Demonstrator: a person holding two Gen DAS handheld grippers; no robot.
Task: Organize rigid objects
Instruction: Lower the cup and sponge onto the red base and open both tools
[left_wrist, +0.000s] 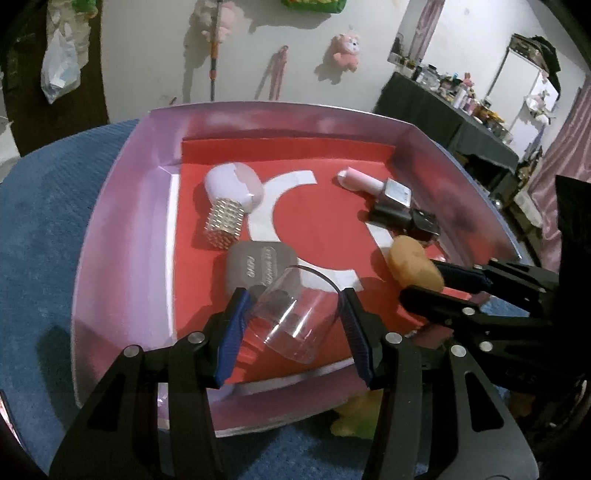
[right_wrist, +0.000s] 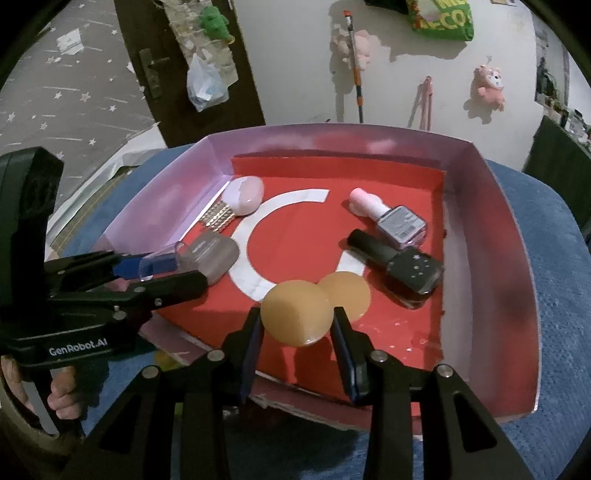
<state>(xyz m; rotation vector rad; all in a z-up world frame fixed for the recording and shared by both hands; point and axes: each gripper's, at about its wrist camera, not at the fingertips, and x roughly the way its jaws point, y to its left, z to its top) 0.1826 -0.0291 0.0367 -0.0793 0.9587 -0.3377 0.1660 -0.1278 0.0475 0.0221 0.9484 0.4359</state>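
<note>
Left wrist view: the left claw (left_wrist: 295, 314) is clenched on a clear plastic cup (left_wrist: 295, 321), both blue pads pressing its sides, above the near edge of the tray (left_wrist: 122, 221). The tray has pale pink walls and a red floor and rests on a blue cloth surface (left_wrist: 44, 221). On the tray floor, a bulb-shaped bottle with a studded cap (left_wrist: 231, 201) lies toward the far left corner, a grey flat case (left_wrist: 258, 267) lies just beyond the cup, and a pink-capped nail polish bottle (left_wrist: 373, 184) and a dark nail polish bottle (left_wrist: 406, 218) lie toward the far right corner. The right claw (left_wrist: 439, 280) enters from the right, grasping a tan round pad (left_wrist: 412, 264). Right wrist view: the right claw (right_wrist: 297, 325) is closed on the tan round pad (right_wrist: 295, 314) over the near edge of the tray (right_wrist: 517, 295); a second tan disc (right_wrist: 347, 293) sits directly behind it, and whether the two touch cannot be determined. The dark bottle (right_wrist: 402, 266) and the pink-capped bottle (right_wrist: 388, 218) lie side by side near the right wall. The left claw (right_wrist: 170, 269), carrying the cup (right_wrist: 159, 264), is at the left wall beside the grey case (right_wrist: 214, 256). A hand (right_wrist: 62, 391) grips its handle.
</note>
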